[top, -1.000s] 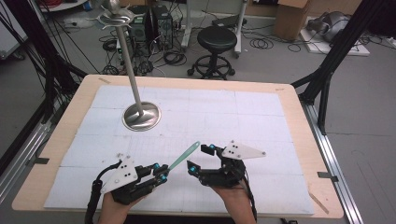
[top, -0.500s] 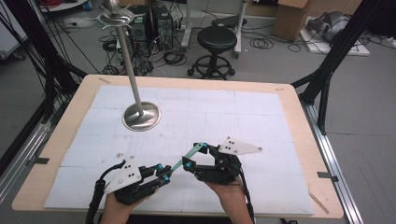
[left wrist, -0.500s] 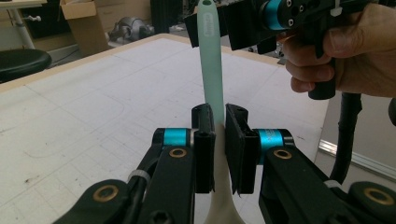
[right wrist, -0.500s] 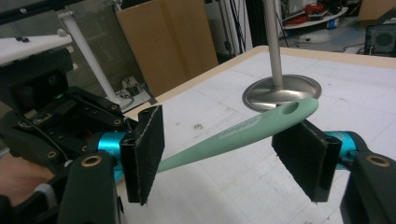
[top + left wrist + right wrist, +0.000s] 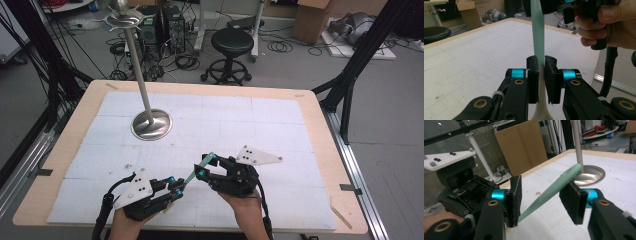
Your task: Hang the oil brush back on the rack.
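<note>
My left tongs (image 5: pixel 540 82) clamp the slim pale-green plastic spatula (image 5: pixel 199 167) at lower centre of the high view, above the table (image 5: pixel 310 107). My right tongs (image 5: pixel 544 202) stand apart around its tip; the handover looks half done, release pending.

Wood-edged table (image 5: pixel 320 130) w/ white gridded mat (image 5: pixel 280 130); metal stand base (image 5: pixel 151 125) on it.

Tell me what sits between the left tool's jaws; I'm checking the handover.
The left tool is clamped on a pale green spoon handle, which rises toward the right tool. The pads cover part of the handle; the bowl end runs out of frame.
</note>
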A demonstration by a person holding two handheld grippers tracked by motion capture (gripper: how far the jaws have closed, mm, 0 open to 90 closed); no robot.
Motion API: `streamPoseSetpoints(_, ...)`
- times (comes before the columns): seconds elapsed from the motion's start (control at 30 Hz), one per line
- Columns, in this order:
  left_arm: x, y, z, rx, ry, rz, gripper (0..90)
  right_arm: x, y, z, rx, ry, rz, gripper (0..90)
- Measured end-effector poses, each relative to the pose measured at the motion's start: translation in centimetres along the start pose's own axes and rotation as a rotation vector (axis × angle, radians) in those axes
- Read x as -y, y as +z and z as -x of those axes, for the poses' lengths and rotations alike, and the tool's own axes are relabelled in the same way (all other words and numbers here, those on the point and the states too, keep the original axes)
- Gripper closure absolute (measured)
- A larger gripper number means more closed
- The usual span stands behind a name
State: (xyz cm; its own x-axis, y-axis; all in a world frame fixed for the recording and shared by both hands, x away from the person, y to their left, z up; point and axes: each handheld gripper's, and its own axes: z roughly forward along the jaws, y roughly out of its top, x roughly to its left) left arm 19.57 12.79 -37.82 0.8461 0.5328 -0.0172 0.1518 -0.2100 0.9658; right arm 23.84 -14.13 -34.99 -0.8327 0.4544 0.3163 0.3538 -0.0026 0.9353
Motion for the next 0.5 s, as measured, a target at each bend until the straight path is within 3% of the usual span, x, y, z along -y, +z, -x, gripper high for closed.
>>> streamPoseSetpoints(0.5,0.08,0.19,0.21,0.009,0.009,0.001,81.2,-0.27,-0.35,-0.26,-0.04,0.001,0.023,71.8)
